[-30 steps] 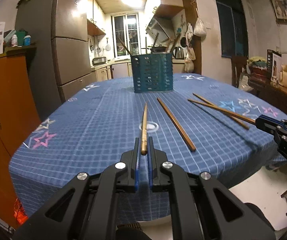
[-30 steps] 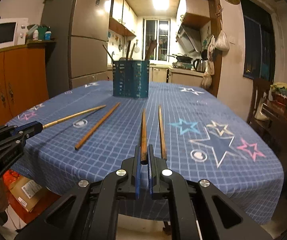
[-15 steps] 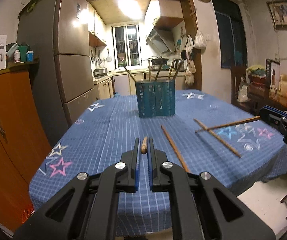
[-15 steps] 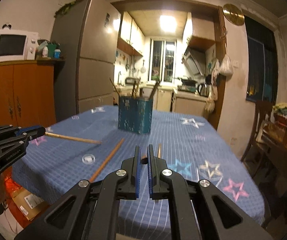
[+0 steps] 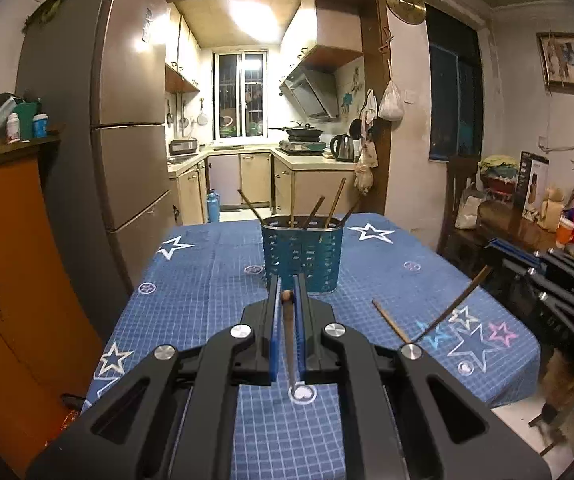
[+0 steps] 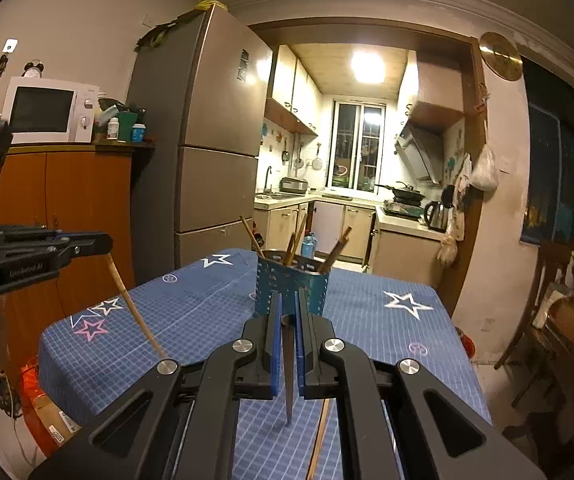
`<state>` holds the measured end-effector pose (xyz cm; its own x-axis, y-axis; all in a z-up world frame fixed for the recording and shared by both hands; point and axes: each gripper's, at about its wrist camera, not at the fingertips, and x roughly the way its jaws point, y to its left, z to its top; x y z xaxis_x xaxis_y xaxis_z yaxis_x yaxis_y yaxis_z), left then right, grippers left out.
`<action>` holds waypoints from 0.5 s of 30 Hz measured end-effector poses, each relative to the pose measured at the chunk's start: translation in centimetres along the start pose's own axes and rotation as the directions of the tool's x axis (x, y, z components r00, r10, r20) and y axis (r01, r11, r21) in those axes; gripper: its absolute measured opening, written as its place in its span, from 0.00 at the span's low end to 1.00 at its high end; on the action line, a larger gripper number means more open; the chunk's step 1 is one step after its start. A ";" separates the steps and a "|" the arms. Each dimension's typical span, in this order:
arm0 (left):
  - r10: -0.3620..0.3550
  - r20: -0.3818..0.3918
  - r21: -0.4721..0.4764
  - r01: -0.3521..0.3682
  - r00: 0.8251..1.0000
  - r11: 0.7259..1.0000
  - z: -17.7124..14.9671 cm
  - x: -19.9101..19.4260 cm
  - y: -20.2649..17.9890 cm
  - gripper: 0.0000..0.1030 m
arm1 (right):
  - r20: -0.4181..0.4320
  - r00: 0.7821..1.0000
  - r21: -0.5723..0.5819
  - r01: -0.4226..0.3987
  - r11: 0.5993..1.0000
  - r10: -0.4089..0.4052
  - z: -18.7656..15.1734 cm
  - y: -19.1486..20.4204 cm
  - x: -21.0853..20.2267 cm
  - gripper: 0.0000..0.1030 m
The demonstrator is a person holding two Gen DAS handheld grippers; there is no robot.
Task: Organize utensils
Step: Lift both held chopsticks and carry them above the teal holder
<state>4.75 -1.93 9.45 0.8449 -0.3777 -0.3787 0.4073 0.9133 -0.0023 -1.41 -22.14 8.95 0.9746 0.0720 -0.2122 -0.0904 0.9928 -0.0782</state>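
**Left wrist view.**
- Left hand-held gripper (image 5: 286,280): jaws closed on one pale chopstick (image 5: 289,340), which hangs tip-down between the pads, its butt end level with the fingertips.
- Blue perforated holder (image 5: 302,258): one, on the counter (image 5: 207,272) straight ahead of the fingertips. About five sticks already stand in it; the exact count is unclear.
- Loose chopstick (image 5: 391,322): one, lying on the counter to the right of the jaws.
- Right hand-held gripper (image 5: 527,264): far right of the jaws, clamped on one dark chopstick (image 5: 457,304) that slants down toward the counter.

**Right wrist view.**
- Right hand-held gripper (image 6: 286,310): jaws closed on the dark chopstick (image 6: 287,372), hanging point-down, clear of the counter (image 6: 387,332).
- Holder (image 6: 291,286): directly ahead of the fingertips, four or five sticks leaning in it.
- Loose chopstick (image 6: 319,436): one, on the counter below and right of the jaws, partly hidden by the gripper body.
- Left hand-held gripper (image 6: 103,245): at left, pale chopstick (image 6: 135,308) angled down from it.

**Handling note (judgement).** The step is carrying both held sticks to the holder. Bring each tip above the rim, steering for a gap between the leaning sticks, and lower the tip inside before opening. Enter one at a time so the grippers do not collide.

**Count.** Grippers two; held chopsticks two; loose chopsticks, one seen per view; holder one.
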 end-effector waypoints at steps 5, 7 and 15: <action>-0.047 -0.046 -0.026 0.045 0.998 0.999 1.9 1.8 0.3 0.05 | -0.018 0.999 0.036 -0.043 0.998 0.044 1.9 -0.7 1.2 0.07; -0.059 -0.059 -0.028 0.057 0.997 0.998 2.7 2.2 0.3 0.05 | -0.021 0.998 0.054 -0.062 0.997 0.063 2.8 -0.9 1.5 0.07; -0.085 -0.073 -0.012 0.085 0.994 0.996 5.6 3.0 -0.5 0.05 | -0.036 0.992 0.104 -0.120 0.987 0.124 5.8 -1.6 2.5 0.07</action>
<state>9.03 -4.42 13.45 0.7796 -0.4422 -0.4434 0.4733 0.8797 -0.0451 2.32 -23.03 14.16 0.9478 0.1915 -0.2551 -0.1851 0.9815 0.0491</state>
